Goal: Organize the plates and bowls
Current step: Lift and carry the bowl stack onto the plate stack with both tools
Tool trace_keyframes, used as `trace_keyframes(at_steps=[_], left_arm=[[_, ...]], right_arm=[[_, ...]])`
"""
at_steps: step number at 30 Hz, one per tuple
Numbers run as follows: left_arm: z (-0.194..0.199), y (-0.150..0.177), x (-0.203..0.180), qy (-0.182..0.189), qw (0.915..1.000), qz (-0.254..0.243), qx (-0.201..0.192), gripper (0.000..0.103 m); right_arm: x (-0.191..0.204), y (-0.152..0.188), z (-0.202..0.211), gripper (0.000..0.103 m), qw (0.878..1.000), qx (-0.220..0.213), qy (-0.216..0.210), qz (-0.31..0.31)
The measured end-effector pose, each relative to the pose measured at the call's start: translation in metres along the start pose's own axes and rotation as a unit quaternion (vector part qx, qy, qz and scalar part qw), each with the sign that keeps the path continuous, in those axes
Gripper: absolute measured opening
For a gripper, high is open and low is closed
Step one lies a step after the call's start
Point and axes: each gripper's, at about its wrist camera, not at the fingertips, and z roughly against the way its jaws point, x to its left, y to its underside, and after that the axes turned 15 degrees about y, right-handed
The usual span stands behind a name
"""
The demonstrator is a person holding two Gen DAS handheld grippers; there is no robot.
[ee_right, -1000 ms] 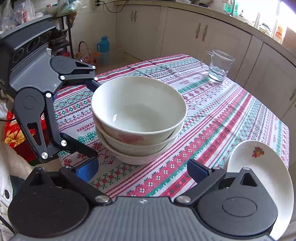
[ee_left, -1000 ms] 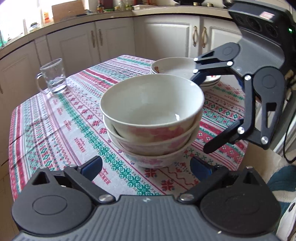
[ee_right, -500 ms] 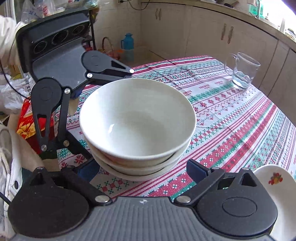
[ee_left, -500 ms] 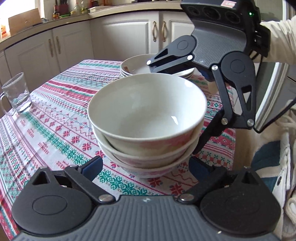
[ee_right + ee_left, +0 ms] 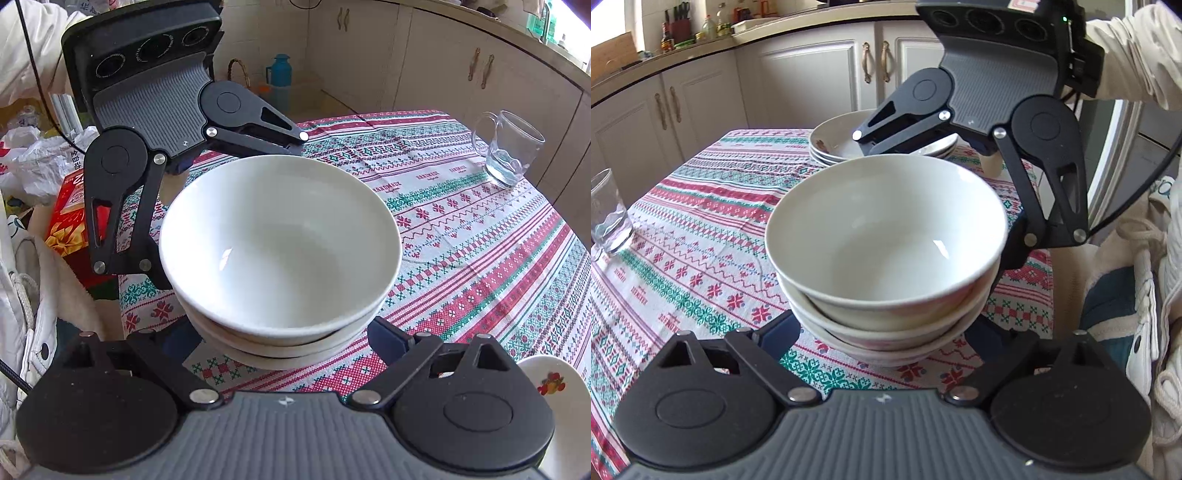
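Observation:
A stack of three white bowls (image 5: 886, 258) with pink flowers stands on the patterned tablecloth; it also shows in the right wrist view (image 5: 280, 251). My left gripper (image 5: 882, 339) is open, its fingers on either side of the stack's base. My right gripper (image 5: 284, 347) is open and straddles the stack from the opposite side. Each gripper shows in the other's view. A stack of white plates (image 5: 846, 144) sits behind the bowls; one plate's edge (image 5: 554, 387) shows at the lower right of the right wrist view.
A glass mug (image 5: 509, 151) stands near the far table edge, also at the left in the left wrist view (image 5: 607, 218). Kitchen cabinets (image 5: 812, 81) run behind the table. A red box (image 5: 70, 218) and bags lie beside the table. A chair with cloth (image 5: 1126, 295) is close.
Both grippers have closed in on the bowl stack from opposite sides and now straddle its base. The bowls have not moved on the cloth.

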Motion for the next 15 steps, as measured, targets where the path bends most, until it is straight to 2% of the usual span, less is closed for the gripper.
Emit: trace_keyframes(at_steps=[4, 7, 15], left_arm=[[0.0009, -0.0028, 0.0008, 0.010, 0.9998, -0.017, 0.008, 0.094], [0.0014, -0.0037, 0.0006, 0.016, 0.9994, -0.028, 0.011, 0.094], [0.0022, -0.0059, 0.0058, 0.034, 0.9989, -0.030, 0.013, 0.094]], right_arm=[[-0.0011, 0.0005, -0.0003, 0.097, 1.000, 0.009, 0.002, 0.017], [-0.0040, -0.0004, -0.0012, 0.093, 1.000, 0.013, -0.008, 0.015], [-0.0081, -0.0019, -0.0037, 0.093, 1.000, 0.013, -0.028, 0.004]])
